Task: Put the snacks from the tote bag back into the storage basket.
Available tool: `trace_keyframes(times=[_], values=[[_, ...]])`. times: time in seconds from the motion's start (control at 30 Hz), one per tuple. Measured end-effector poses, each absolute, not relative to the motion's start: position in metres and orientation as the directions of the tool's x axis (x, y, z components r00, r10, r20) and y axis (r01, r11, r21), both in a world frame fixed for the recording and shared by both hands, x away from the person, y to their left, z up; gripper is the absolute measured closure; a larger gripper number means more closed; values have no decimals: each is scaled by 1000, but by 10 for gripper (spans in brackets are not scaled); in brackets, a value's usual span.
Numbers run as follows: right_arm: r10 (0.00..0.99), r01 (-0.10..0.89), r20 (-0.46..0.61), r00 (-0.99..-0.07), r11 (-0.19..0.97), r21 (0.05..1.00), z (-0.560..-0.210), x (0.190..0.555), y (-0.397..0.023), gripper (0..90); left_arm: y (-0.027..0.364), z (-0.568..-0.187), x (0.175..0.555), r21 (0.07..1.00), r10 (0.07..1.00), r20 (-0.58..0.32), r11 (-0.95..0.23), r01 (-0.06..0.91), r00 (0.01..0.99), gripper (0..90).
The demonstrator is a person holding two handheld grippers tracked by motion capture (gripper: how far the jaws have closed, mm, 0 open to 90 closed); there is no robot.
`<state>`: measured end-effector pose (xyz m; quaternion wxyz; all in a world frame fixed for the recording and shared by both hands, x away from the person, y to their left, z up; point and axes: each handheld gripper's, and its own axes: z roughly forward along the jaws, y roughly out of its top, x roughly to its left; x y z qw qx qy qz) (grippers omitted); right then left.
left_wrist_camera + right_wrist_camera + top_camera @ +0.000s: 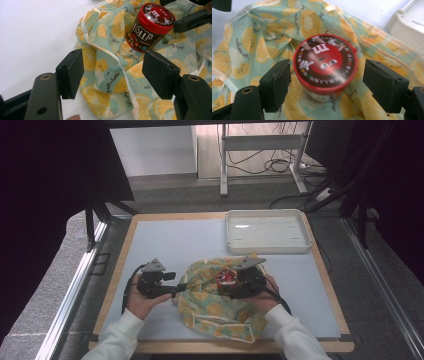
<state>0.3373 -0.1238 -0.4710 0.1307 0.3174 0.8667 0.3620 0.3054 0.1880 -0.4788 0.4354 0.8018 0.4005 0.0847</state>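
At the bottom of the right gripper view, the right gripper (325,82) is standing open, its 2 jaws flanking the candy tub (325,67) without touching it. The tub is sitting tilted on the lemon-print cloth (262,37) at frame center, lid facing the camera. The left gripper (112,72), also open, is hovering over the cloth's edge, the tub lying farther off toward the upper right. The right gripper is nearer.
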Motion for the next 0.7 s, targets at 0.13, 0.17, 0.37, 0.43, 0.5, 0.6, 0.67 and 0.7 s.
trace_keyframes(times=[0.13,0.17,0.37,0.43,0.5,0.6,0.67,0.7], values=[[650,466,-19,-759,564,682,-478,340,-112,212,190,-480,305,765,715,-215,-301,570,665,337],[650,466,-19,-759,564,682,-478,340,-112,212,190,-480,306,765,715,-216,-300,570,665,337],[666,483,-31,-745,571,664,-486,344,-105,213,189,-479,306,766,715,-215,-299,569,665,338],[672,490,-40,-739,578,653,-491,345,-103,230,188,-479,306,764,715,-213,-303,569,666,338],[675,487,-48,-736,577,656,-492,345,-102,237,188,-480,306,763,715,-215,-302,572,665,339],[673,481,-54,-737,579,658,-492,344,-102,247,188,-480,306,763,719,-213,-301,572,662,340],[668,480,-50,-742,582,656,-491,345,-103,250,189,-480,307,764,720,-215,-297,573,660,341],[668,481,-49,-742,583,655,-491,344,-104,251,189,-479,306,764,721,-213,-297,572,659,342]])
